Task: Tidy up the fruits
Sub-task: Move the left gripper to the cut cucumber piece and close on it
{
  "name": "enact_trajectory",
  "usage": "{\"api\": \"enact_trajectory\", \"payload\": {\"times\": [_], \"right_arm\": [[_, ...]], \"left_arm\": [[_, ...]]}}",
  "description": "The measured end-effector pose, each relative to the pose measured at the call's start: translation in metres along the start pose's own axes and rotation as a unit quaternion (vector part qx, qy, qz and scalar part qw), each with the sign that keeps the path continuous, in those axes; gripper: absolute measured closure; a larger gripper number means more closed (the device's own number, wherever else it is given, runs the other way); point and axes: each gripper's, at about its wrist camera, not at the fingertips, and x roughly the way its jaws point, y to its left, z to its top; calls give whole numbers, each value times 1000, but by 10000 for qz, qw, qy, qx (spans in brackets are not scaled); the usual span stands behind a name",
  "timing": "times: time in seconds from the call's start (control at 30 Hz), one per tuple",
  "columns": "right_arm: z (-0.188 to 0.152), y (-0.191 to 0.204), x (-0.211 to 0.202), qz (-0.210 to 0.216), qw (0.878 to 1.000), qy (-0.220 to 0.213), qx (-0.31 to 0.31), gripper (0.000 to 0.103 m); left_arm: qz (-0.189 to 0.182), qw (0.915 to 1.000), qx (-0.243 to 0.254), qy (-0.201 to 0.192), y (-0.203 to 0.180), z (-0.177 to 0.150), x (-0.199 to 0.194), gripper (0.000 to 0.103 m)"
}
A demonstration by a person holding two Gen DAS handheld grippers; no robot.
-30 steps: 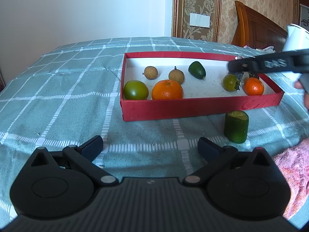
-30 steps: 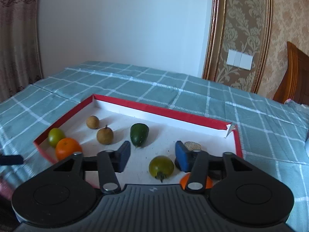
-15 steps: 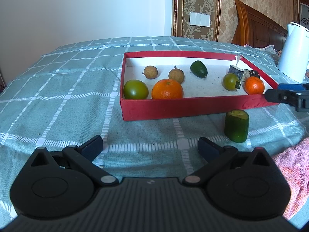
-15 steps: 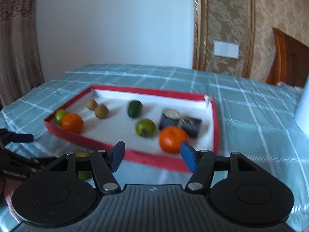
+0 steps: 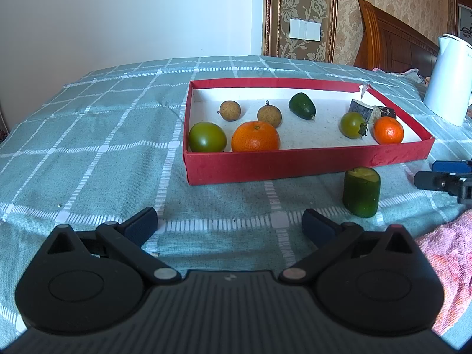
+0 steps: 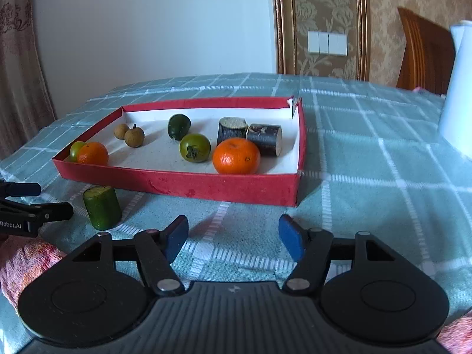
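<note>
A: Fruit fills most of the red tray (image 5: pixel 306 163), going from its left end: a green tomato-like fruit (image 5: pixel 207 137) and a large orange (image 5: pixel 255 136) at the near wall, two brown longans (image 5: pixel 230 111) behind them, a dark green oval fruit (image 5: pixel 301 106) mid-tray, then a second green fruit (image 5: pixel 353 124), a small orange (image 5: pixel 388 130) and two dark cut cane pieces (image 6: pixel 264 139) in the right corner.

B: And what sits outside it?

A: Only the green cut stalk (image 5: pixel 361 192), upright on the checked cloth (image 5: pixel 88 147) just in front of the tray's near wall. Likely it is the last piece to go in, which would explain both tools facing it.

B: How does the left gripper (image 5: pixel 229 225) stand?

A: Its jaws are spread wide over bare cloth with nothing between them, low and to the left of the stalk.

B: The right gripper (image 6: pixel 233 236)?

A: Also empty; its jaws have just been opening, with only cloth between the blue pads. It sits off the tray's right end, so the stalk lies to its left, between the two tools.

B: Anything in the way?

A: A pink towel (image 5: pixel 445 253) lies near the stalk, and a white kettle (image 5: pixel 448 79) stands well beyond the tray.
</note>
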Motion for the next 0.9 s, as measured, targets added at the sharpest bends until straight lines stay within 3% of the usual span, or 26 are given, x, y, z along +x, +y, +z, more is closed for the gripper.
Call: {"api": "enact_trajectory", "payload": {"times": [0.17, 0.27, 0.33, 0.53, 0.7, 0.83, 0.9], "right_arm": [[0, -5, 0, 146, 9998, 17, 113, 26], [0, -4, 1, 136, 9999, 30, 79, 26], [0, -4, 1, 138, 9999, 31, 81, 25], [0, -4, 1, 136, 9999, 31, 78, 25], [0, -3, 1, 125, 9999, 40, 52, 24], [0, -1, 1, 91, 9999, 59, -9, 24], [0, 0, 2, 75, 9999, 67, -34, 24]], "left_arm": [[-302, 9993, -151, -138, -17, 0, -18, 0], [-426, 9983, -17, -387, -31, 4, -31, 0], [-558, 9978, 67, -355, -40, 7, -33, 0], [-628, 9978, -120, -162, -60, 15, -18, 0], [-357, 9991, -170, -130, -71, 13, -8, 0], [-232, 9997, -39, -61, -78, 12, -3, 23], [-232, 9997, -86, -90, -78, 11, -1, 26]]}}
